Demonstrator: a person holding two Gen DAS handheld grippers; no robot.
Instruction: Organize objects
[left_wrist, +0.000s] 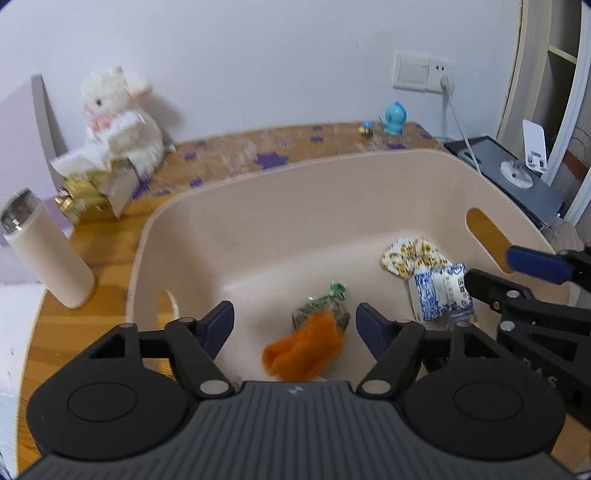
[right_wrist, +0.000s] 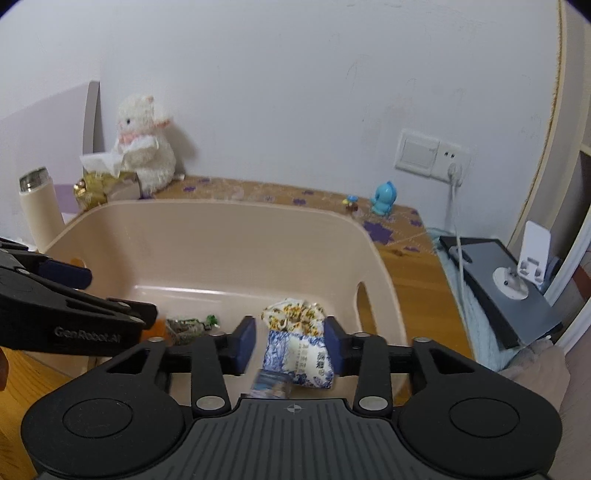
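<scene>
Bin: beige, on tabletop
Left gripper: jaws apart, empty, above carrot in bin
Right gripper: jaws apart around blue-white packet, touching or not unclear
Cloth: floral, behind packet

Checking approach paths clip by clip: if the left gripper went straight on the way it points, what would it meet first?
Most likely the orange carrot-shaped plush toy on the floor of the beige plastic bin, lying between the open jaws of the left gripper. Depth is unclear; the bin floor could come first.
</scene>
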